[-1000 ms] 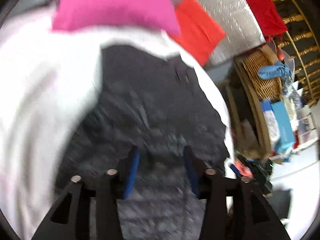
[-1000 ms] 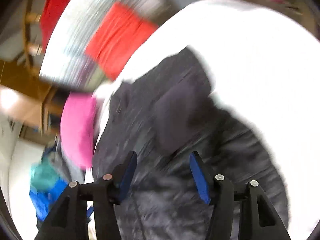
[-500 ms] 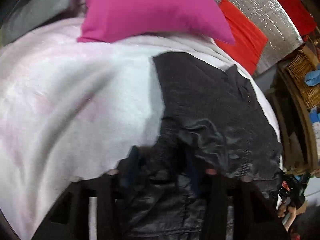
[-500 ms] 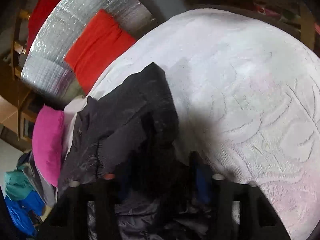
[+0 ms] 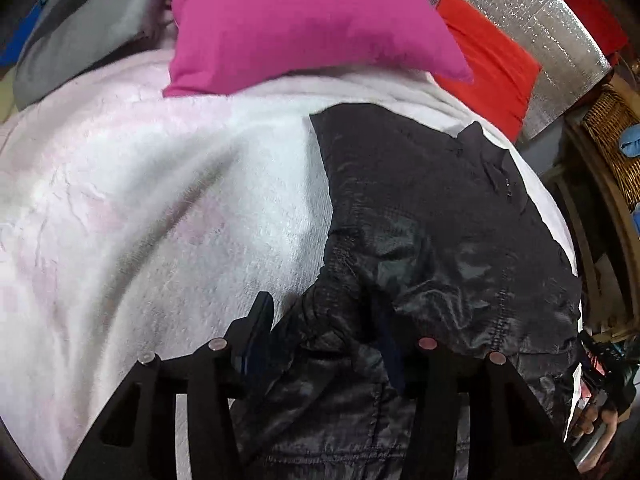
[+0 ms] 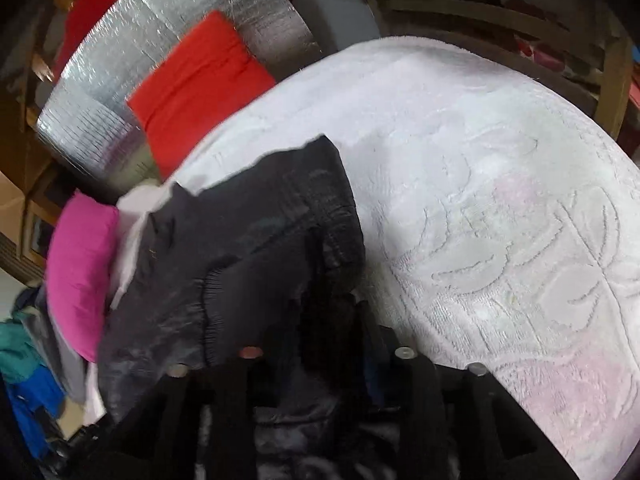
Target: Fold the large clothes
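A black quilted jacket (image 5: 420, 208) lies spread on a white and pink fleece blanket (image 5: 160, 200). My left gripper (image 5: 324, 316) points down at the jacket's near left edge. A bunched fold of the fabric sits between its jaws, which are opening. The left blue pad (image 5: 256, 332) shows beside the fold. In the right wrist view the jacket (image 6: 248, 232) lies on the blanket (image 6: 480, 200). My right gripper (image 6: 328, 312) is sunk into dark folds at the jacket's near right edge. Its jaws are opening too, with fabric between them and the pads mostly hidden.
A pink pillow (image 5: 300, 20) and a red cushion (image 5: 488, 64) lie beyond the jacket, against a silver foil panel (image 5: 532, 12). A wicker basket (image 5: 612, 136) stands on wooden shelving at the right. A hand (image 5: 596, 428) shows at the lower right. Blue and teal clothes (image 6: 24, 360) are piled at the left.
Both grippers have come down from above the jacket onto its near edge. Fabric is now bunched between fingers that held nothing one second ago.
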The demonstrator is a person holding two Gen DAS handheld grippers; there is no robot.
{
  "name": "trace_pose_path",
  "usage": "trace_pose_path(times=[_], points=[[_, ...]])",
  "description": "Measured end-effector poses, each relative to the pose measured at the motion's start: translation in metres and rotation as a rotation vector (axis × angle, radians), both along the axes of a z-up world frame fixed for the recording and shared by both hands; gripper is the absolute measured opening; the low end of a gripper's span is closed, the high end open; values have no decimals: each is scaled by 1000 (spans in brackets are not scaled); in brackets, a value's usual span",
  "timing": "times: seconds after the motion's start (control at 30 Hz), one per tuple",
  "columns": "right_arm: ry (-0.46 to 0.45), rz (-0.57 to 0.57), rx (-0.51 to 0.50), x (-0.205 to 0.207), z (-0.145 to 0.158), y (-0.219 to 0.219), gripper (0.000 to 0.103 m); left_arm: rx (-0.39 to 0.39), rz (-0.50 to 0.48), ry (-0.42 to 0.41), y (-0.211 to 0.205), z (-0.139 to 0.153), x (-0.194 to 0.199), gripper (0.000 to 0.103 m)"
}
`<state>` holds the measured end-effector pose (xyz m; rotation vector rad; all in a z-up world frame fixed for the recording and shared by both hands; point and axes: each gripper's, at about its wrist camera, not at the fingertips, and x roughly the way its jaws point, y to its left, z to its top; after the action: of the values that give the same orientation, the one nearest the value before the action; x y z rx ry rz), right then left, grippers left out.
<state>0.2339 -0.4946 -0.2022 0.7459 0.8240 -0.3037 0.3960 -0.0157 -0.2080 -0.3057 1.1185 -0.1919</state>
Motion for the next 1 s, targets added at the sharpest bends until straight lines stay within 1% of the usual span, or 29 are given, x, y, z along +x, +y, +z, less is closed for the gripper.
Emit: trace_pose_path(times=[0.03, 0.1, 0.2, 0.37, 0.47, 0.53, 0.6, 0.7, 0.77, 0.87, 0.93, 0.97, 1.0], points=[[-3, 4, -1, -3, 3, 0, 56, 8, -3, -6, 0, 3, -3, 51], [-8, 18, -11, -8, 9, 2, 56, 24, -9, -20, 1, 9, -11, 52], [-18, 29, -43, -17, 16, 6, 56, 47, -22, -44, 5, 19, -27, 54], [-30, 30, -44, -42, 22, 1, 56, 102, -34, -91, 9, 27, -46, 57], [-44, 1, -8, -52, 20, -6, 56, 83, -15, -70, 17, 22, -50, 58], [-58, -28, 44, -53, 14, -14, 57, 56, 5, -44, 21, 17, -49, 58], [-73, -39, 70, -50, 10, -19, 57, 50, 11, -32, 20, 13, -48, 58], [-91, -35, 54, -35, 5, -17, 59, 70, 15, -36, 14, 10, -41, 58], [-98, -27, 52, -24, 1, -14, 62, 64, 22, -48, 11, 10, -35, 58], [-60, 4, 58, -5, -12, -9, 63, 51, 17, -70, 4, 10, -25, 58], [-33, 30, 46, 4, -20, -4, 62, 59, -10, -59, -4, 5, -18, 58], [-1, 57, 12, 11, -24, 2, 53, 67, -29, -39, -9, 0, -13, 58], [14, 71, -17, 13, -23, 6, 47, 70, -36, -24, -11, -4, -11, 58]])
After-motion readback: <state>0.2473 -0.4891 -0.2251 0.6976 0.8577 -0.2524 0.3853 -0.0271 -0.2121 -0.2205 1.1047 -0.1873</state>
